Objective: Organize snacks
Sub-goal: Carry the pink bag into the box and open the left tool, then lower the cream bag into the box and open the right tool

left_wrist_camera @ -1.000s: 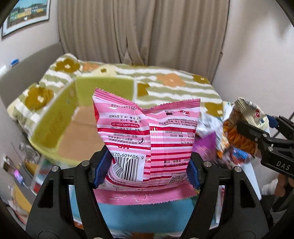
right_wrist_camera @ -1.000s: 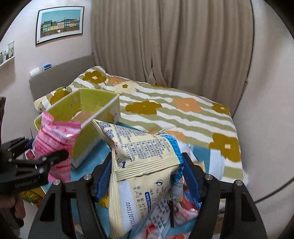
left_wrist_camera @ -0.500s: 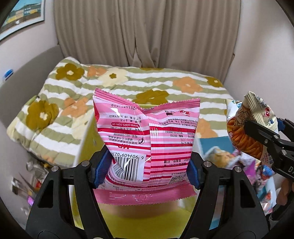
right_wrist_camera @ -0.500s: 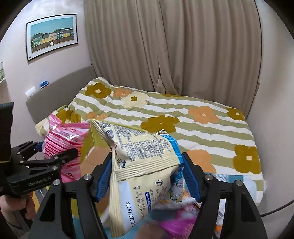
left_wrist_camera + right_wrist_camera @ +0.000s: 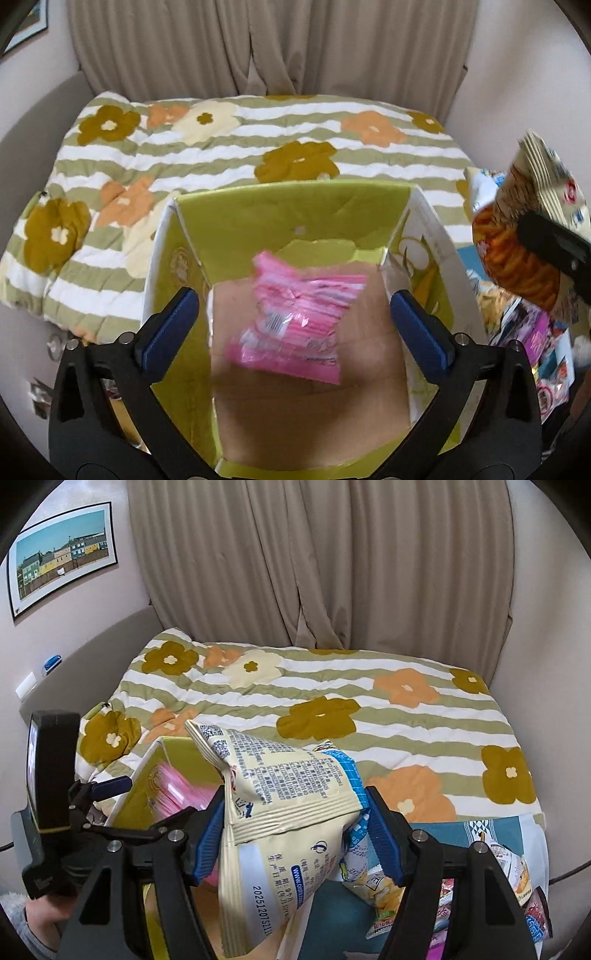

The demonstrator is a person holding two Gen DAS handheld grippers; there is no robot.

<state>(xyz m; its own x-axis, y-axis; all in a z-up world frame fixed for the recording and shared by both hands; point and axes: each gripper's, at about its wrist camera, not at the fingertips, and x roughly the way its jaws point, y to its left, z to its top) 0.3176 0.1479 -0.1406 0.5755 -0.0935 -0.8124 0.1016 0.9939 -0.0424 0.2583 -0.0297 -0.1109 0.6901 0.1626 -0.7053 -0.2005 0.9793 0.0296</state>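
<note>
Bed point(image 5: 229, 155): striped floral quilt, fills the upper half of both views; it backs the work area.

Box point(image 5: 295, 206): open yellow-green carton with a bare brown floor, centre of the left wrist view and lower left of the right wrist view. Contents: one pink snack bag point(image 5: 299, 325), blurred, inside the walls; whether it has landed on the floor I cannot tell. No other contents seen.

Loose snack pile point(image 5: 517, 886): mixed packets on a blue cloth at the lower right of the right wrist view, outside the box, not yet sorted.

Cream snack bag point(image 5: 288, 812): pinched across its middle, hanging beside the box's right wall, not over the opening.

Left gripper point(image 5: 295, 321): your fingers here have just been opening and stand wide above the box, pads clear of the pink bag.

Right gripper point(image 5: 291, 834): your fingers stand at a middling gap, clamped on the cream bag.

Handling note: you should carry the cream bag left until it hangs over the brown floor, clear of the left tool, then let go low so it lands flat beside the pink one. The bag's long lower tail could catch the box wall.
</note>
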